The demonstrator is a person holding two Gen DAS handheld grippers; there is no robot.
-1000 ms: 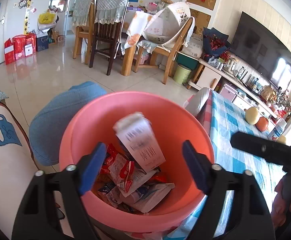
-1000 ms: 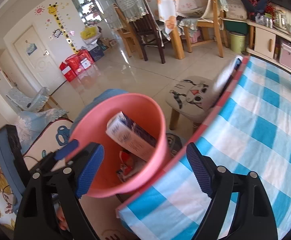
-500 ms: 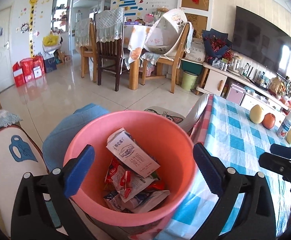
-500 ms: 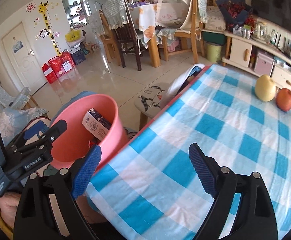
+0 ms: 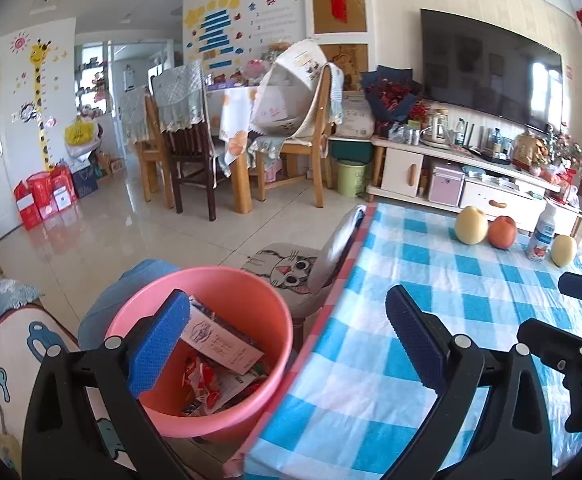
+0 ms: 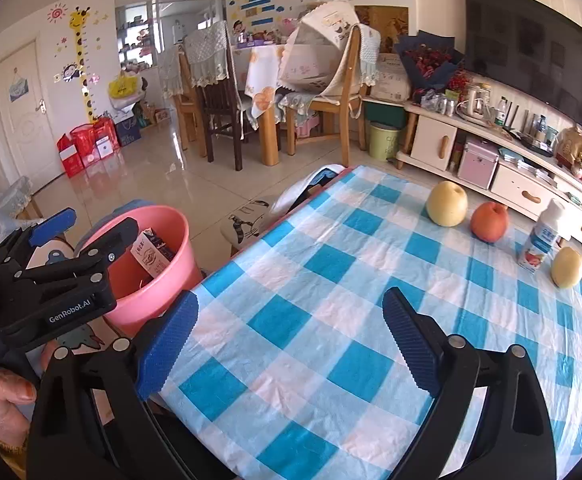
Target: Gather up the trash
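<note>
Your left gripper [image 5: 289, 340] jaws apart, empty, right gripper [image 6: 291, 338] same, ribbed blue pads [image 6: 411, 344], crinkled checked tablecloth [image 6: 331, 264], round pink plastic bucket [image 5: 247, 292] beside table edge holding carton [image 5: 219, 338] and wrappers, smooth pears, apple, bottle [image 6: 541, 238] far end.

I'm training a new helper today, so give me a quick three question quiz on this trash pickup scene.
1. True or false: the left hand-held gripper grips a carton.
2. What stands nearest the small bottle? A yellow fruit, B pink bucket, C red bags.
3. Fill in: the milk carton lies inside the ____.

Key: 1 false, it is open and empty. 2 A. 3 pink bucket.
</note>
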